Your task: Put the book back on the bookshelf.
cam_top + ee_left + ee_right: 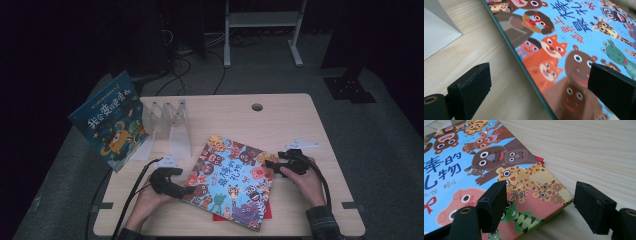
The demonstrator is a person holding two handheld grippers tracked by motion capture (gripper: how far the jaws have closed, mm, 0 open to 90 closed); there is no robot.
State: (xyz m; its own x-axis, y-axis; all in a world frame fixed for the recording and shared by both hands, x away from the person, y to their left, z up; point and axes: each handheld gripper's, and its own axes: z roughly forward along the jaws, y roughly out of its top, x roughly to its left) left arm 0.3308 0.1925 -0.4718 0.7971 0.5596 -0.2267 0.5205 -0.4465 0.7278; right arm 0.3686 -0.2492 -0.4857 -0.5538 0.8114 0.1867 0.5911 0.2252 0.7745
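A picture book (pixel 230 175) with cartoon animals on a blue cover lies flat on the wooden table (pixel 280 120), on top of a red book (pixel 267 214). At the picture book's left edge my left gripper (pixel 184 192) stands open. In the left gripper view that gripper (pixel 540 75) has one jaw over bare wood and the other over the cover (pixel 574 37). My right gripper (pixel 270 166) is at the book's right edge, open too. In the right gripper view this gripper (pixel 540 192) straddles a corner of the cover (pixel 474 157). A sliver of the red book (pixel 539 158) shows beneath.
A second picture book (pixel 110 120) stands tilted at the table's left rear, beside a clear plastic book rack (pixel 170 125). A cable hole (pixel 257 107) sits near the far edge. Cables trail from both grippers toward the person.
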